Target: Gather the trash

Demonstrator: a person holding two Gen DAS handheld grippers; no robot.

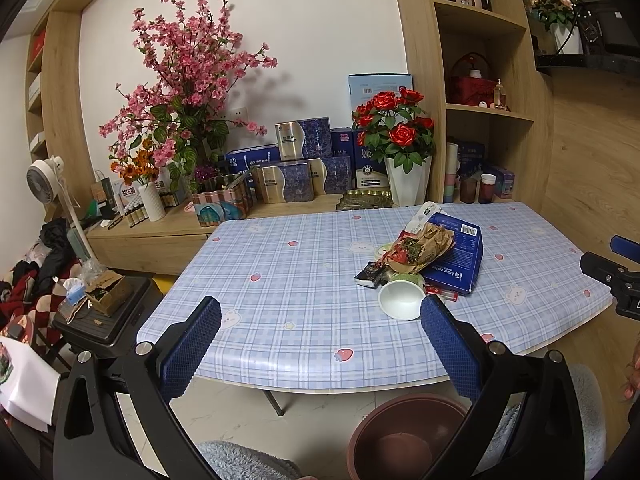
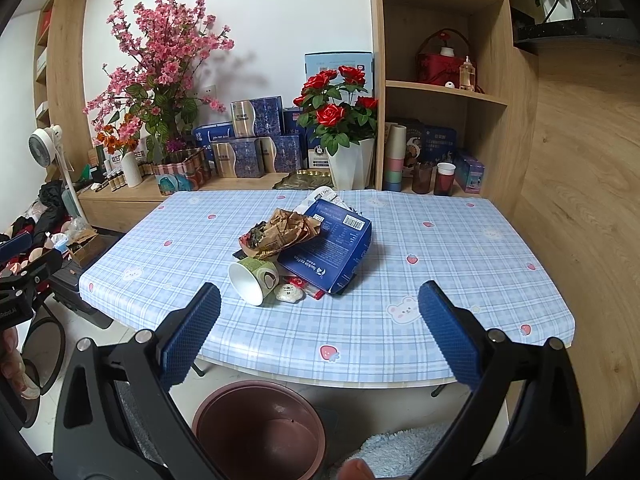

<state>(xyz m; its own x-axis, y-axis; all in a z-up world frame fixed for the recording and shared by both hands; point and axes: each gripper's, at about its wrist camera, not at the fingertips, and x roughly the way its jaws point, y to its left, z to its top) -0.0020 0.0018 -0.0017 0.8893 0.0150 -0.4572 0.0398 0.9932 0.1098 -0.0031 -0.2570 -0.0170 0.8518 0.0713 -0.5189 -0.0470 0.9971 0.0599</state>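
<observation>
Centrally on the table (image 2: pixel 460 240) lay a trash heap (image 2: pixel 304 248): paper cup (image 2: pixel 252 278), crumpled wrapper (image 2: pixel 288 230), blue carton (image 2: pixel 336 248); judged light, crushable, best pinched at rims. Left gripper (image 1: pixel 320 332) and right gripper (image 2: pixel 320 320) empty, jaws spread.
</observation>
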